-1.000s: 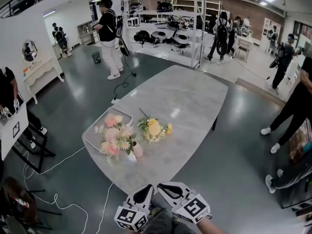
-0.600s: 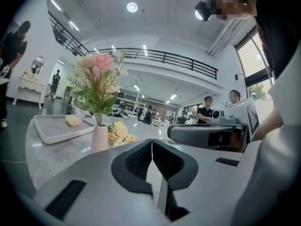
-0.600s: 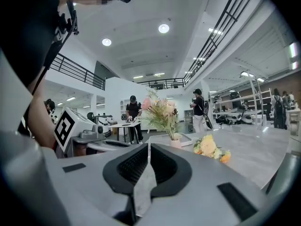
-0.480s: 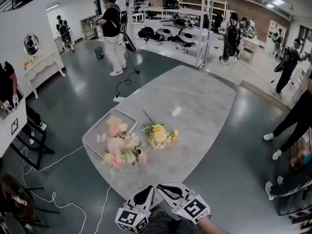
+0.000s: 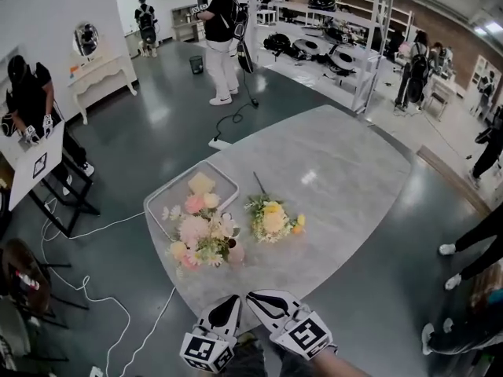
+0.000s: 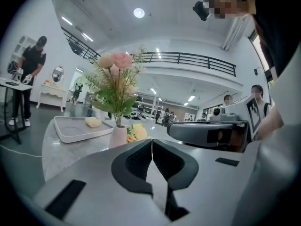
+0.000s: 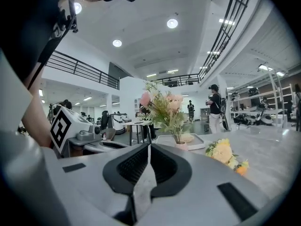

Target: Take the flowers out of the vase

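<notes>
A small pink vase (image 5: pixel 235 254) stands near the grey table's near-left edge and holds a pink and cream bouquet (image 5: pixel 200 232); it also shows as the vase (image 6: pixel 118 136) with the bouquet (image 6: pixel 116 84), and as the vase (image 7: pixel 181 146). A yellow bunch of flowers (image 5: pixel 273 219) lies loose on the table to its right, seen also as the yellow bunch (image 7: pixel 224 153). My left gripper (image 5: pixel 225 312) and right gripper (image 5: pixel 267 303) hover side by side before the table's near edge, both shut and empty, short of the vase.
A grey tray (image 5: pixel 163 203) with a cream flower head (image 5: pixel 201 183) sits behind the vase. The marble table (image 5: pixel 338 179) stretches away to the right. Cables (image 5: pixel 102 298) trail on the floor at left. People stand around the room, and shelving (image 5: pixel 330 45) stands at the back.
The view has swung, so the table, vase and flowers sit further right and lower in the picture. Both grippers stay shut and side by side at the bottom edge.
</notes>
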The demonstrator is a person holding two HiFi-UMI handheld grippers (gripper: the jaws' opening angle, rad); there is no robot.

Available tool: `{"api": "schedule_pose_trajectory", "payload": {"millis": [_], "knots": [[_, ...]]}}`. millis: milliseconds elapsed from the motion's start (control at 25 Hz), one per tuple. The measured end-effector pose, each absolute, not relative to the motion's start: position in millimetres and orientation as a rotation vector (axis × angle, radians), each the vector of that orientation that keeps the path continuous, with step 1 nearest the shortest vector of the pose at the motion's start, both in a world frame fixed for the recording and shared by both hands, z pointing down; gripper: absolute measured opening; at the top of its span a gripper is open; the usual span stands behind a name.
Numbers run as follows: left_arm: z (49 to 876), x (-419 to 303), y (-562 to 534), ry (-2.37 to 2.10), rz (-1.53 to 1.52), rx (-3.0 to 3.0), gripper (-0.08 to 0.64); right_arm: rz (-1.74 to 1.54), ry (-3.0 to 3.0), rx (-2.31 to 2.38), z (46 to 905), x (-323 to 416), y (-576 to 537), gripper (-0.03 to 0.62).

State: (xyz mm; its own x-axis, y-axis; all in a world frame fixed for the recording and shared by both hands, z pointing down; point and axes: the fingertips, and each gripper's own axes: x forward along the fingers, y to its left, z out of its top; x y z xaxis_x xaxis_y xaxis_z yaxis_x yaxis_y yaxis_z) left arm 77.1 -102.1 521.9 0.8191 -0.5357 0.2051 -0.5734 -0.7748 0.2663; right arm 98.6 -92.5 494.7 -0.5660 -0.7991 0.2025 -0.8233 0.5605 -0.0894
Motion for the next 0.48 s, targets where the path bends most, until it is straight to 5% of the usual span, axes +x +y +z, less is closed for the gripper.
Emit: {"api": "schedule_pose_trajectory", "payload": {"millis": [480], "knots": [[530,90,-100,-1.137,0.106,2.589,0.014,0.238,-2.726,1.131,508,120,-96,0.029]]}}
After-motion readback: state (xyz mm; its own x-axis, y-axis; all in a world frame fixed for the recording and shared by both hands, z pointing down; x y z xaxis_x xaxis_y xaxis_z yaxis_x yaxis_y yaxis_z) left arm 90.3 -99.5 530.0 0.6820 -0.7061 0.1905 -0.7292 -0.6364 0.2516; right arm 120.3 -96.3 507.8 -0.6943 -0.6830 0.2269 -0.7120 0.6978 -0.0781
